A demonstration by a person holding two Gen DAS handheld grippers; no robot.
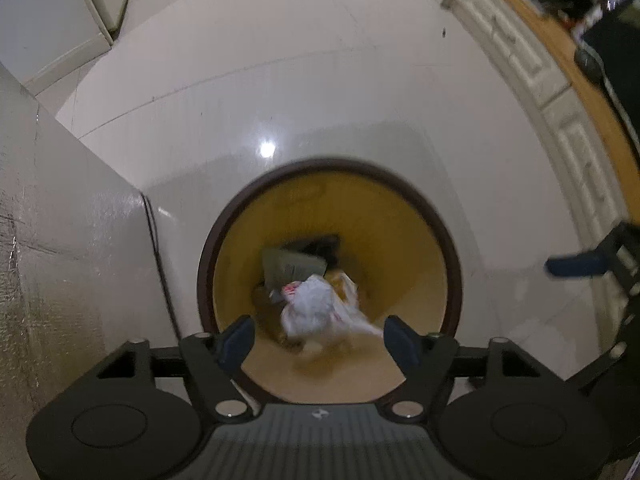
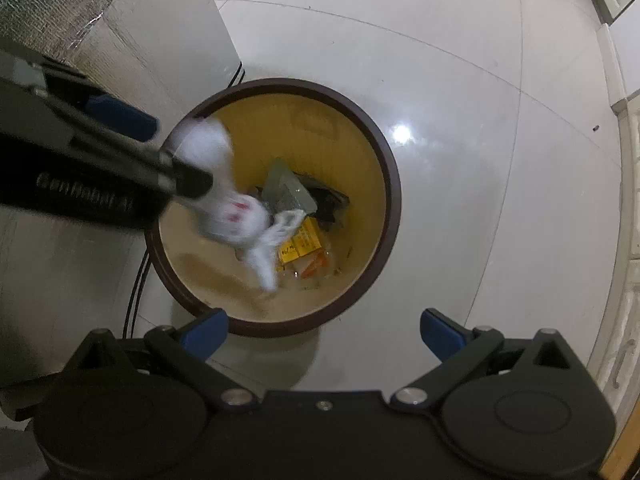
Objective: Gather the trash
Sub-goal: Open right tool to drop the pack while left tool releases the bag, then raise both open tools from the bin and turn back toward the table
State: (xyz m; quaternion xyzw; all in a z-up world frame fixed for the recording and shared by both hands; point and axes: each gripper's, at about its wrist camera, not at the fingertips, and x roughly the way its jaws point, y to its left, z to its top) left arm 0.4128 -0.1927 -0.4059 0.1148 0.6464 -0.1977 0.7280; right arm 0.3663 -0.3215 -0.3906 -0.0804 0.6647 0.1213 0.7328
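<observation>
**Desk:** On the glossy pale tiled floor (image 2: 460, 128), what dominates?

**Photographer:** A tall silver-grey appliance panel (image 1: 60, 240) stands along one side, with thin black cables (image 2: 138, 280) running down beside it. Just beside it sits the round waste bin with a dark brown rim and yellow inside (image 2: 376, 152), seen from above by both wrist cameras.

**Desk:** And the grippers?

**Photographer:** The left gripper (image 1: 318, 338) hangs directly over the bin's mouth, its blue-padded fingers spread wide with nothing pinched between them. The right gripper (image 2: 322, 332) sits over the bin's near rim, its jaws spread just as wide and empty. In the right wrist view the left gripper's black body reaches in across the bin's edge.

**Desk:** Where is the trash?

**Photographer:** A crumpled white plastic bag with red print (image 1: 316, 308) is inside the bin's opening, below the left gripper's fingers and blurred. Whether it touches the fingers cannot be told. Deeper in the bin lie a flat grey-green packet (image 2: 288, 192), a dark crumpled wrapper (image 2: 328, 200) and a small yellow printed carton (image 2: 302, 242), all close together at the bottom.

**Desk:** Anything at the edges?

**Photographer:** A cream moulded cabinet front under an orange-brown wooden edge (image 1: 560, 92) curves along the far side of the left wrist view.
</observation>
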